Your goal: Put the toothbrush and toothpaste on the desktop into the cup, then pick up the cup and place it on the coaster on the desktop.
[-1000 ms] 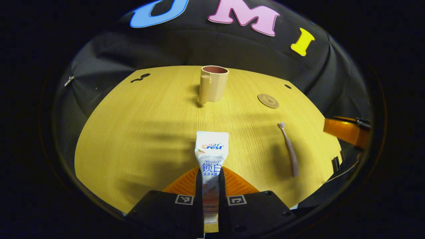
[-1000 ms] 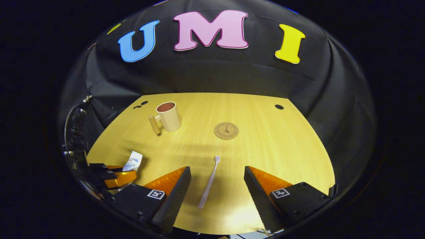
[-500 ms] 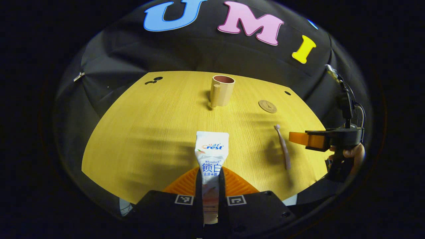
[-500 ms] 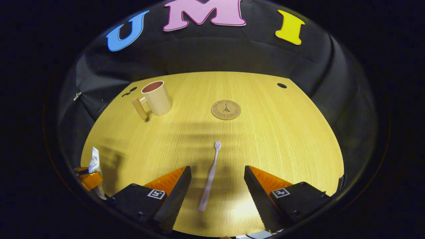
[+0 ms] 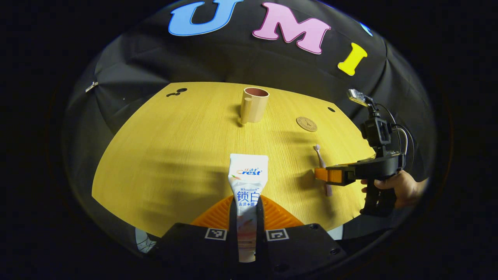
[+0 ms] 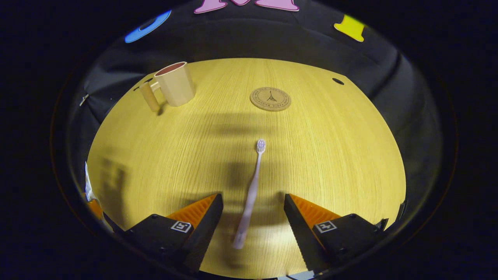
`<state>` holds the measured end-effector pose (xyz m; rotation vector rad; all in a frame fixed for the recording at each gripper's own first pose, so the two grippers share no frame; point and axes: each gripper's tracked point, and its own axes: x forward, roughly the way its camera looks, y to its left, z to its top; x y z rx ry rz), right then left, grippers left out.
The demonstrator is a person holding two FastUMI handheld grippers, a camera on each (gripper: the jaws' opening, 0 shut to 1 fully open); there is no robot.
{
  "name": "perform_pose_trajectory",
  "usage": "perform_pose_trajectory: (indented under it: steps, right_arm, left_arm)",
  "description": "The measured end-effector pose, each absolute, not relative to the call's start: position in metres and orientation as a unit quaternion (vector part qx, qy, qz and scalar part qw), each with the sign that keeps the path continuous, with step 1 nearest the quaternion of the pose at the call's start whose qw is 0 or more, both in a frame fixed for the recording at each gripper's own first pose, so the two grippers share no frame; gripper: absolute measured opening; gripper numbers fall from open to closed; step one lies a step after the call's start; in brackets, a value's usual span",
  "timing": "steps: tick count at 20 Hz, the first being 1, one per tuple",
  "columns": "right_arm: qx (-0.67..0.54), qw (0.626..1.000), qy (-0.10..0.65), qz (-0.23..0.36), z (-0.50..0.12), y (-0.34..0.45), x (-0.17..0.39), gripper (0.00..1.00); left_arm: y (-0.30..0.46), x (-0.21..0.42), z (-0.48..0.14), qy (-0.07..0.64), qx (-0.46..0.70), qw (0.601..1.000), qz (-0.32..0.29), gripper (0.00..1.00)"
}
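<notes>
The toothbrush (image 6: pixel 251 190) lay flat on the desk (image 6: pixel 330 155), handle between the spread fingers of the right gripper (image 6: pixel 253 212); best to close squarely on it. The left gripper (image 5: pixel 246 217) pinched the toothpaste (image 5: pixel 247 182), well short of the cup (image 5: pixel 253 105).

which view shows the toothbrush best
The right gripper view: the toothbrush lies whole on the table, head to handle, between the open fingers of the right gripper. In the left gripper view the toothbrush is small and that gripper partly covers it.
</notes>
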<state>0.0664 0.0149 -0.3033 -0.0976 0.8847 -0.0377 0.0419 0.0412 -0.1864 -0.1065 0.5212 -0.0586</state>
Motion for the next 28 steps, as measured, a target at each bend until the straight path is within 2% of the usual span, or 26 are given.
perform_pose_trajectory:
  steps: [2,4,5,6,8,9,11,14,17,18,19,22,23,24,28]
  right_arm:
    - [-0.021,0.899,0.437,-0.038,-0.305,0.015,0.066,0.91]
    - [-0.02,0.896,0.441,-0.042,-0.305,0.018,0.067,0.9]
    - [-0.022,0.897,0.441,-0.036,-0.306,0.021,0.067,0.84]
    - [-0.024,0.899,0.436,-0.031,-0.306,0.024,0.07,0.68]
    - [-0.029,0.903,0.429,-0.021,-0.304,0.027,0.071,0.24]
    - [-0.029,0.903,0.428,-0.015,-0.305,0.027,0.071,0.14]
    - [-0.036,0.903,0.429,0.008,-0.306,0.029,0.071,0.09]
    - [-0.08,0.89,0.441,0.08,-0.308,0.031,0.068,0.08]
    - [-0.111,0.886,0.439,0.098,-0.306,0.026,0.064,0.08]
    - [-0.114,0.884,0.44,0.109,-0.306,0.027,0.06,0.08]
    - [-0.12,0.883,0.438,0.117,-0.304,0.027,0.056,0.08]
    - [-0.131,0.884,0.428,0.133,-0.296,0.023,0.051,0.06]
    - [-0.126,0.887,0.424,0.134,-0.292,0.022,0.051,0.05]
    - [-0.118,0.89,0.419,0.134,-0.286,0.021,0.053,0.05]
    - [-0.066,0.908,0.394,0.125,-0.257,0.015,0.059,0.06]
  left_arm:
    - [0.041,0.041,-0.188,0.26,-0.061,0.963,-0.029,0.22]
    - [0.039,0.04,-0.189,0.261,-0.07,0.962,-0.032,0.22]
    - [0.039,0.04,-0.192,0.265,-0.072,0.961,-0.034,0.22]
    - [0.04,0.038,-0.194,0.269,-0.071,0.96,-0.033,0.22]
    - [0.041,0.037,-0.196,0.275,-0.072,0.958,-0.031,0.22]
    - [0.043,0.037,-0.197,0.277,-0.073,0.958,-0.03,0.22]
    - [0.045,0.041,-0.198,0.279,-0.073,0.957,-0.027,0.22]
    - [0.047,0.042,-0.197,0.28,-0.088,0.956,-0.025,0.22]
    - [0.052,0.05,-0.189,0.274,-0.099,0.956,-0.025,0.22]
    - [0.054,0.056,-0.184,0.271,-0.1,0.957,-0.025,0.17]
    - [0.055,0.062,-0.181,0.267,-0.1,0.958,-0.024,0.22]
    - [0.065,0.078,-0.165,0.256,-0.106,0.961,-0.018,0.22]
    - [0.066,0.08,-0.157,0.25,-0.111,0.962,-0.018,0.17]
    - [0.069,0.084,-0.148,0.244,-0.114,0.963,-0.018,0.22]
    - [0.072,0.112,-0.103,0.206,-0.115,0.971,-0.025,0.22]
